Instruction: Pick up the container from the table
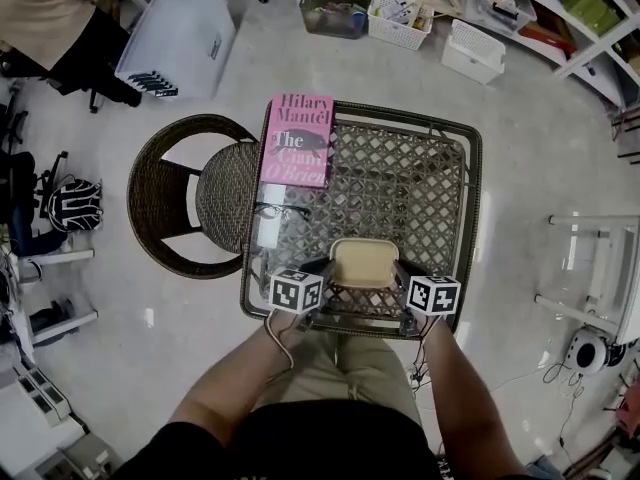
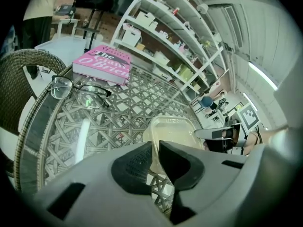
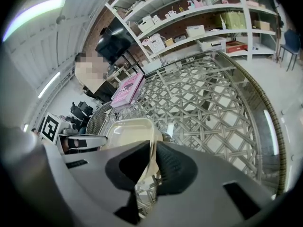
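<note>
A clear, beige-tinted plastic container (image 1: 364, 263) sits near the front edge of the glass-topped wicker table (image 1: 400, 183). My left gripper (image 1: 322, 268) is shut on the container's left rim; in the left gripper view the thin wall of the container (image 2: 171, 132) runs between the two black pads of the left gripper (image 2: 156, 161). My right gripper (image 1: 404, 271) is shut on the right rim, and the container (image 3: 128, 134) shows pinched between the pads of the right gripper (image 3: 153, 161). Whether the container's base touches the glass cannot be told.
A pink book (image 1: 299, 138) lies at the table's far left corner, with eyeglasses (image 1: 281, 211) nearer. A wicker chair (image 1: 195, 196) stands left of the table. Storage bins (image 1: 180, 38) and baskets (image 1: 399, 18) sit on the floor beyond; shelves (image 3: 199, 22) line the wall.
</note>
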A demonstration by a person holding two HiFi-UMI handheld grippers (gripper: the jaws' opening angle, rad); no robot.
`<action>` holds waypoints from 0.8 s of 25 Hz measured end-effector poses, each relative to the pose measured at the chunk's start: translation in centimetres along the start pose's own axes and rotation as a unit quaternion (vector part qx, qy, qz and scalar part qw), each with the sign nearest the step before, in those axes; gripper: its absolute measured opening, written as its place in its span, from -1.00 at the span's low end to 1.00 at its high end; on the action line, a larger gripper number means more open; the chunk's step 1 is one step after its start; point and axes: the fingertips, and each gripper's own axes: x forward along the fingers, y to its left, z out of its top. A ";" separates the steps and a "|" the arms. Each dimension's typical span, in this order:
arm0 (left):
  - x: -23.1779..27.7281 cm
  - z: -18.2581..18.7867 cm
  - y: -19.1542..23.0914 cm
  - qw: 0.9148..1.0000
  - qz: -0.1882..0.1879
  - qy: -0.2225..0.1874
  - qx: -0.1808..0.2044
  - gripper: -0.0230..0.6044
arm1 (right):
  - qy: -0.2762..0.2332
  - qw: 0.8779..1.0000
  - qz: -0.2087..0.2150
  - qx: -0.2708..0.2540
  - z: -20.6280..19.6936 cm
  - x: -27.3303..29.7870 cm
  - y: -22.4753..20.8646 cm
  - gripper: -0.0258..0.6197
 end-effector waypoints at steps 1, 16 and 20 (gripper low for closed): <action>0.0 -0.1 0.1 1.000 0.001 0.002 -0.005 -0.80 | -0.003 1.000 0.003 0.003 0.0 0.0 0.1 -0.79; -1.7 -0.7 -2.7 1.000 0.004 0.023 0.014 -0.81 | -0.043 0.999 0.006 0.012 -0.5 -3.7 1.2 -0.83; -3.2 -0.4 -3.0 1.000 0.012 0.016 0.017 -0.81 | -0.049 0.999 0.014 0.006 -0.3 -5.0 2.5 -0.83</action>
